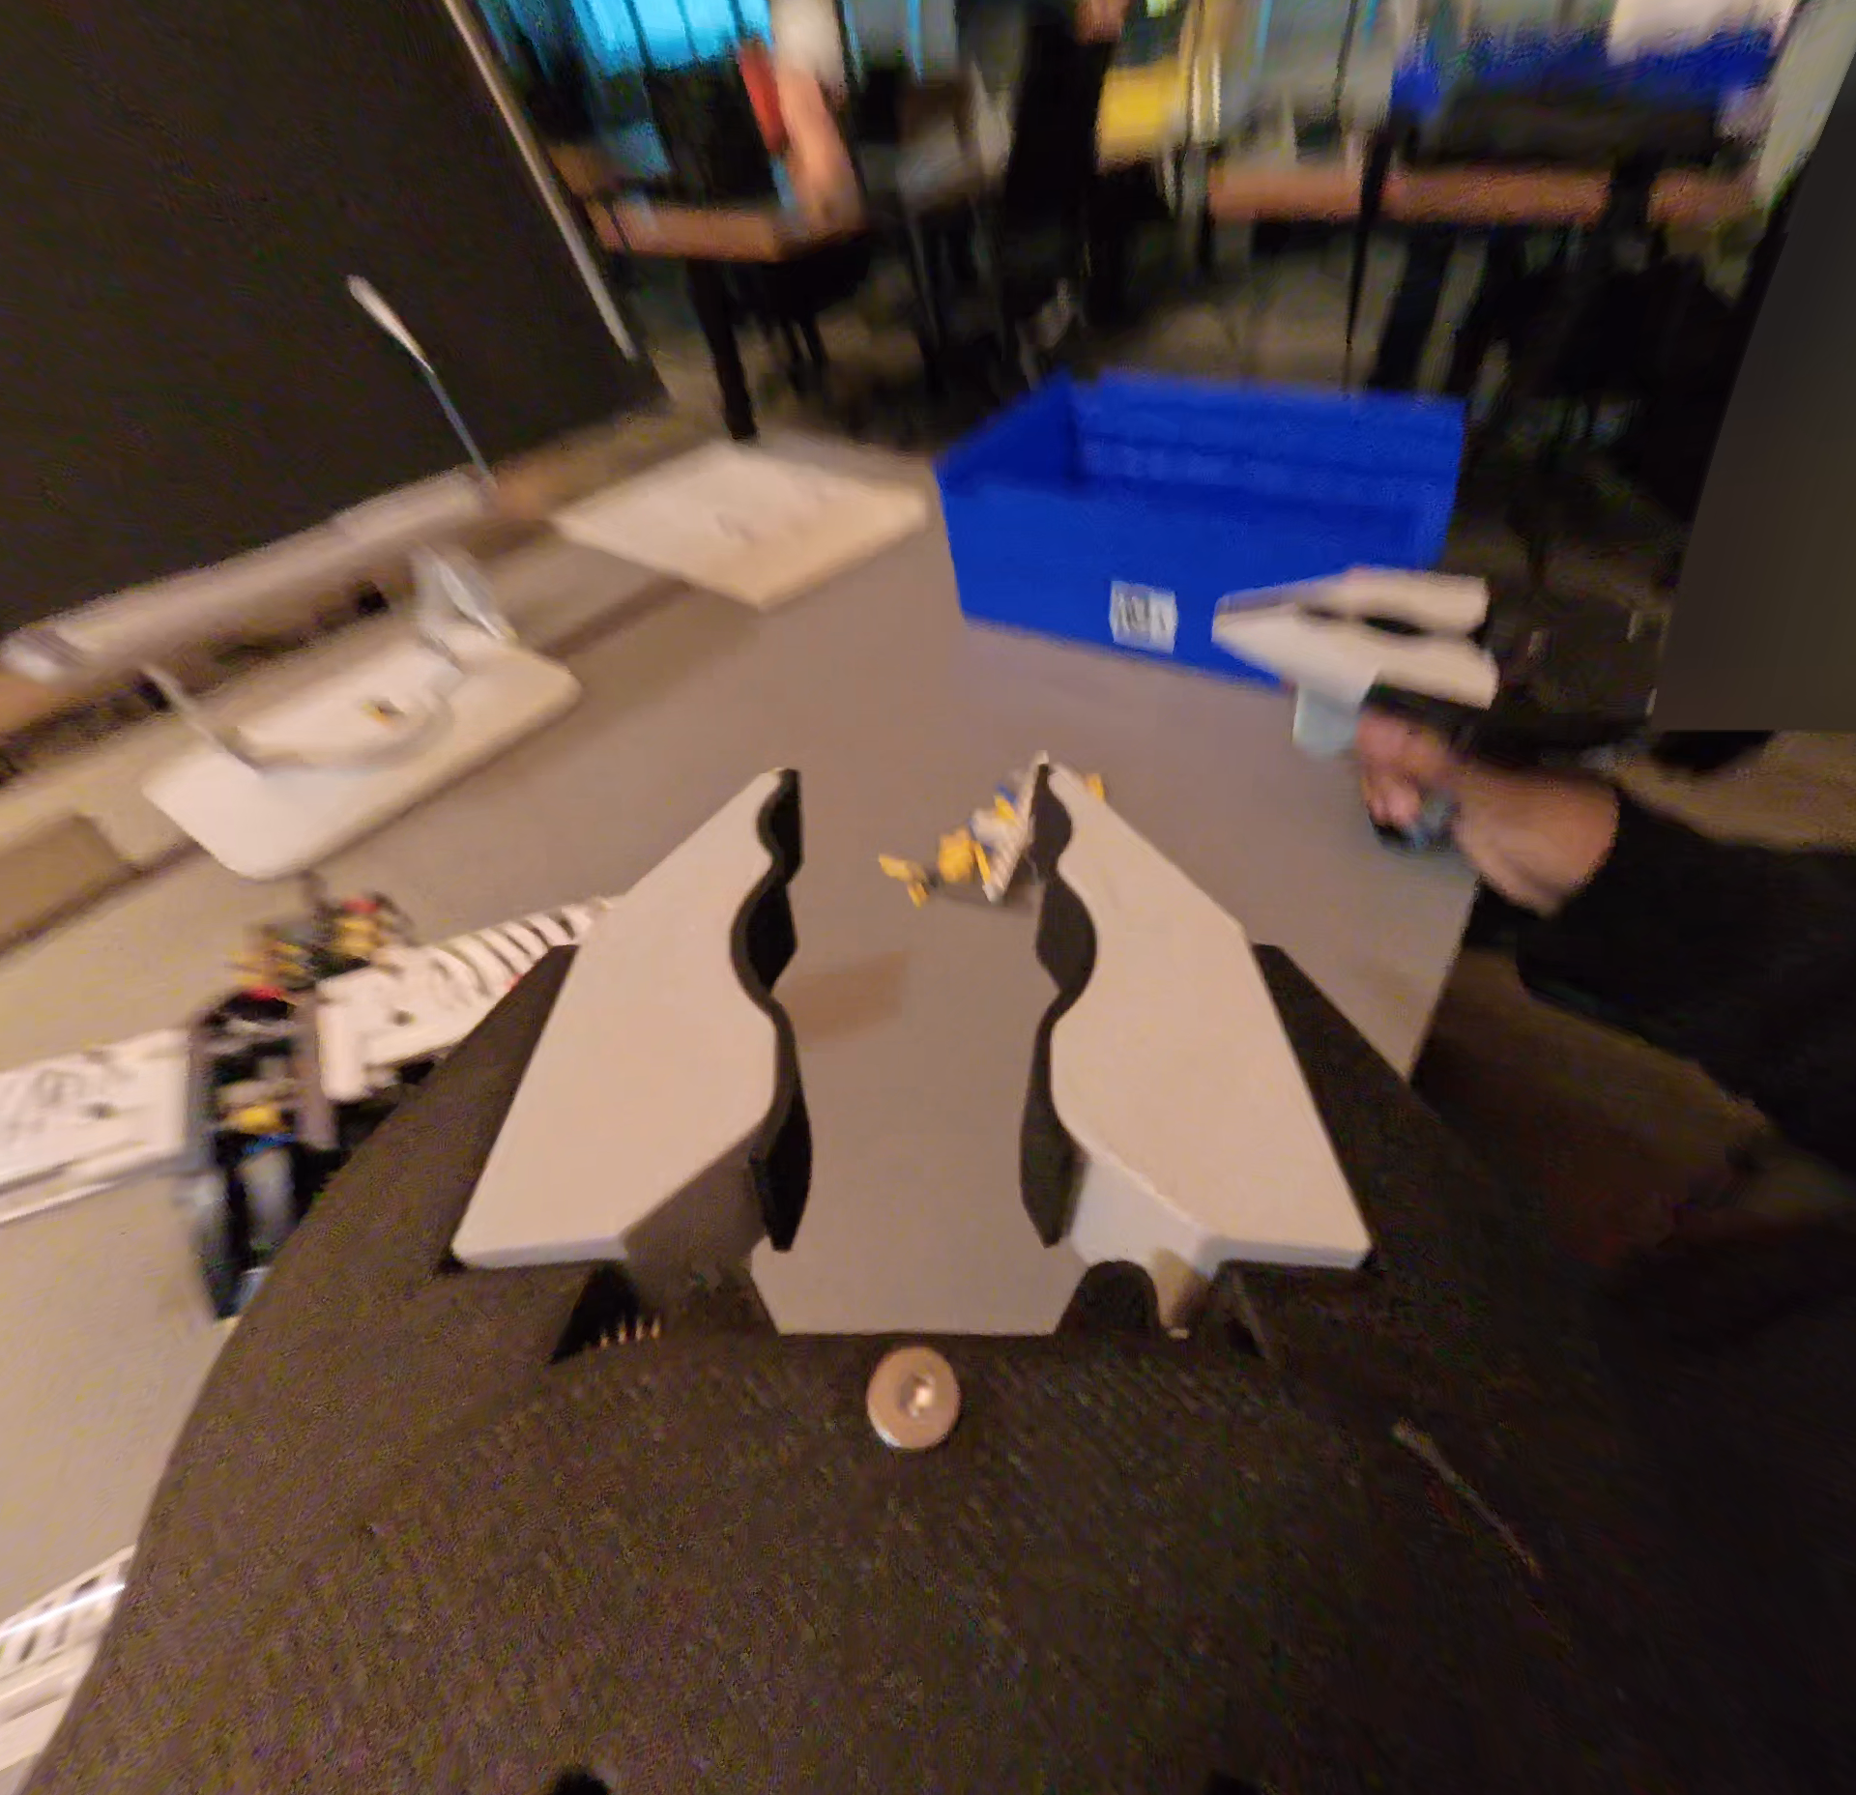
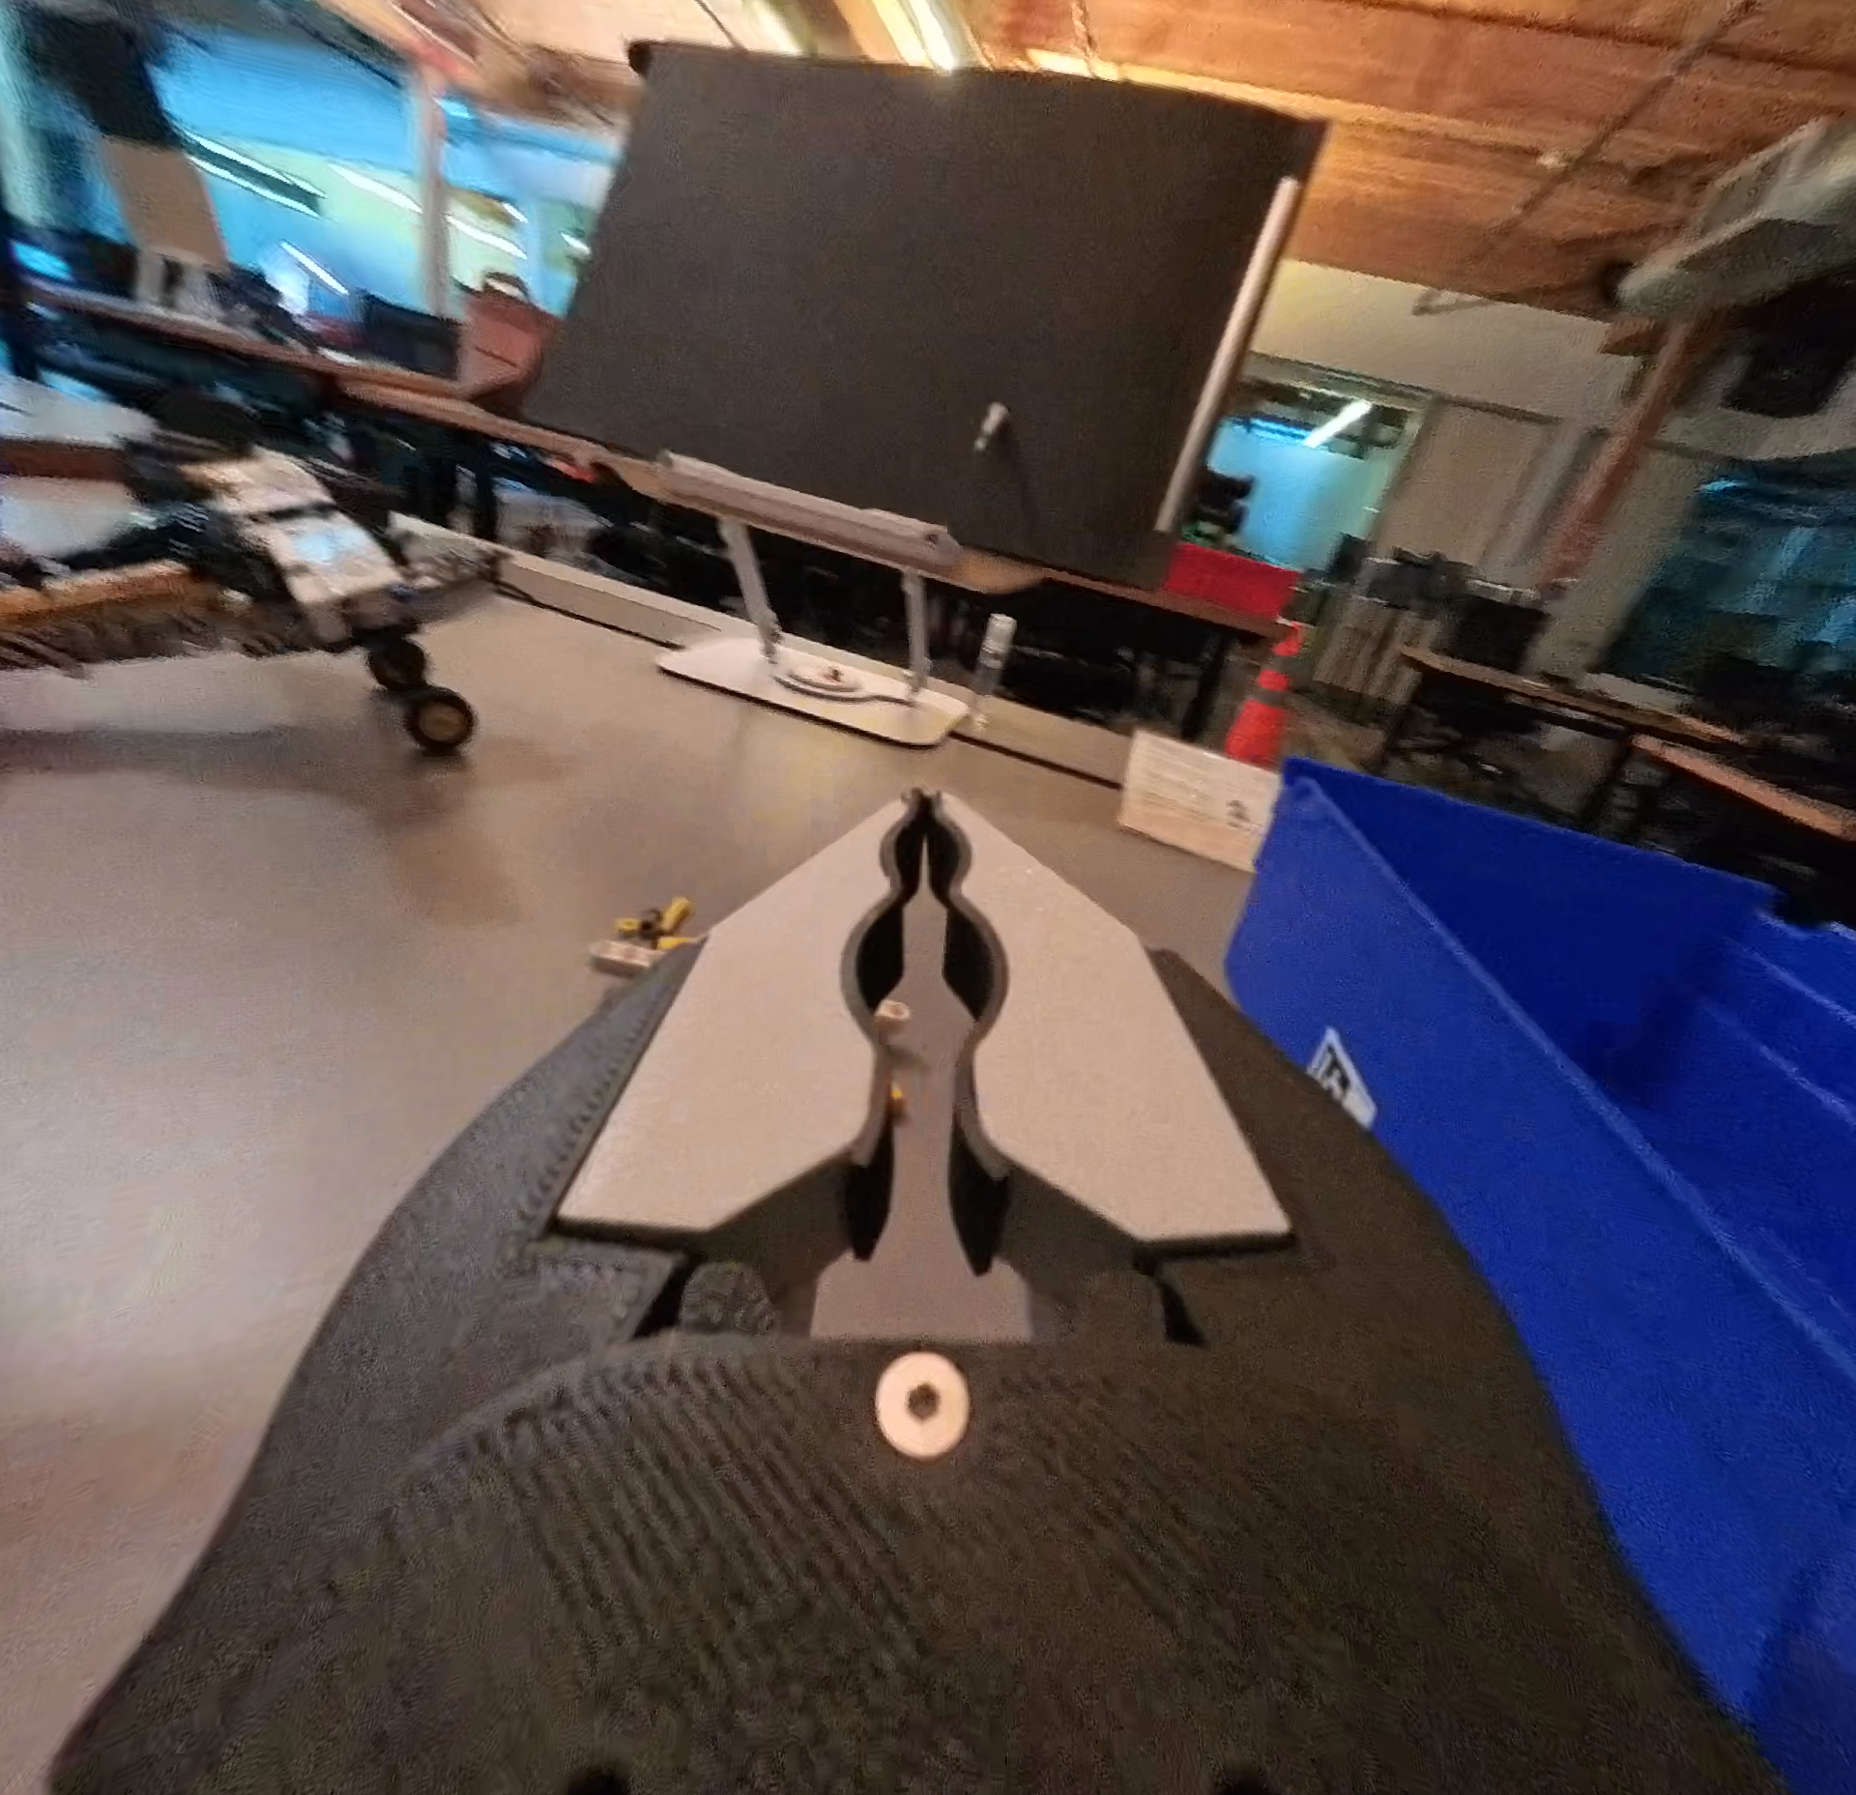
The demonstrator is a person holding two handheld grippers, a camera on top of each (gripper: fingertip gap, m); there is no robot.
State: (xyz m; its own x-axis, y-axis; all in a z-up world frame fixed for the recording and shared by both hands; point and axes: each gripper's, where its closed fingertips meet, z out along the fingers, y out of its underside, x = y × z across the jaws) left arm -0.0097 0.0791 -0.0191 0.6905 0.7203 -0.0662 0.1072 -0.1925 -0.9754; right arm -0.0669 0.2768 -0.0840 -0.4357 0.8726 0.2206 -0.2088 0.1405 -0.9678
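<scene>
My left gripper (image 1: 914, 773) is open above the grey table (image 1: 854, 662), with nothing between its pads. A small cluster of yellow, white and blue brick pieces (image 1: 979, 843) lies on the table just beside its right fingertip (image 1: 1045, 793). My right gripper (image 2: 926, 803) is shut, its fingertips meeting. It also shows in the left wrist view (image 1: 1356, 632), held in a hand (image 1: 1486, 823) near the blue bin (image 1: 1205, 501). Small yellow and white pieces (image 2: 648, 933) lie on the table to its left. Tiny pieces (image 2: 892, 1016) show through the slit behind its fingertips.
A blue bin (image 2: 1557, 1094) stands close on the right. A brick vehicle model (image 2: 301, 562) with wheels is at the far left, also in the left wrist view (image 1: 331, 1004). A white stand base (image 2: 814, 687), a black board (image 2: 904, 321), a booklet (image 2: 1195, 793) and an orange cone (image 2: 1265, 692) stand behind. The gap from one gripper's tips to the other's is roughly 20 centimeters.
</scene>
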